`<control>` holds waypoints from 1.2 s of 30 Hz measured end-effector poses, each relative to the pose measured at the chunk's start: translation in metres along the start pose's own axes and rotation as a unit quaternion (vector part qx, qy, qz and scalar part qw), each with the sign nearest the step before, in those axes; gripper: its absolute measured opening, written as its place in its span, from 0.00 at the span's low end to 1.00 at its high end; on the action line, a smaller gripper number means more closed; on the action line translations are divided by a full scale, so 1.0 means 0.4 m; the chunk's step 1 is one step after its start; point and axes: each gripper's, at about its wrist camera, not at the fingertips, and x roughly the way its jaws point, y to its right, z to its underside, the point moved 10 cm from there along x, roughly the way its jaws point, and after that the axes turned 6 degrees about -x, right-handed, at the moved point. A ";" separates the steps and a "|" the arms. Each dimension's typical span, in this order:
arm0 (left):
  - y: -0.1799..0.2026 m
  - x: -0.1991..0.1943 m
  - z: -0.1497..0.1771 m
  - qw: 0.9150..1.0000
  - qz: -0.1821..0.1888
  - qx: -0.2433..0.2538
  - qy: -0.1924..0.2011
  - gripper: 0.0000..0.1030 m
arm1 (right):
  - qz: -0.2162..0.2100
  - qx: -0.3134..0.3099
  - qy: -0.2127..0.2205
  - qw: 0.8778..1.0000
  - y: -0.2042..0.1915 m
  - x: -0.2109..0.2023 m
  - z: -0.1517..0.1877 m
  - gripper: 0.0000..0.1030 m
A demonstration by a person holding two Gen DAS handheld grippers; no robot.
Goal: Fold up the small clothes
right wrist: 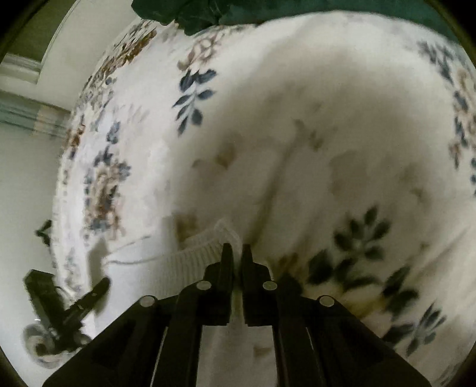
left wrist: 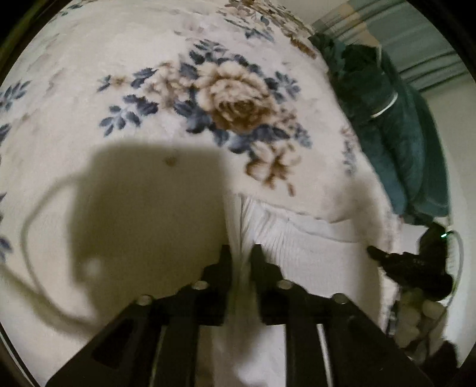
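Observation:
A small white ribbed garment (left wrist: 300,247) hangs stretched between my two grippers above a floral blanket. My left gripper (left wrist: 241,253) is shut on one corner of it, with cloth bunched between the fingers. My right gripper (right wrist: 236,253) is shut on the ribbed hem (right wrist: 205,247) of the same garment. The right gripper also shows at the right edge of the left wrist view (left wrist: 416,268). The left gripper shows at the lower left of the right wrist view (right wrist: 71,306). Both views are blurred by motion.
The white blanket with blue and brown flowers (left wrist: 238,101) covers the bed. A dark teal cloth pile (left wrist: 395,128) lies along the bed's far right edge and shows at the top of the right wrist view (right wrist: 208,9). A wall (right wrist: 26,178) lies beyond.

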 end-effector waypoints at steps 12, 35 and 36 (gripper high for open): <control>-0.164 -0.132 0.313 0.997 -0.063 -0.032 -0.015 0.55 | -0.115 0.085 -0.085 0.986 0.045 -0.065 0.449 0.51; -0.174 -0.164 0.302 0.984 0.080 -0.152 0.042 1.00 | -0.092 0.092 -0.031 0.991 0.022 -0.078 0.395 0.10; -0.151 -0.181 0.286 0.985 0.090 -0.140 0.051 1.00 | -0.098 0.090 -0.026 0.991 0.016 -0.080 0.386 0.15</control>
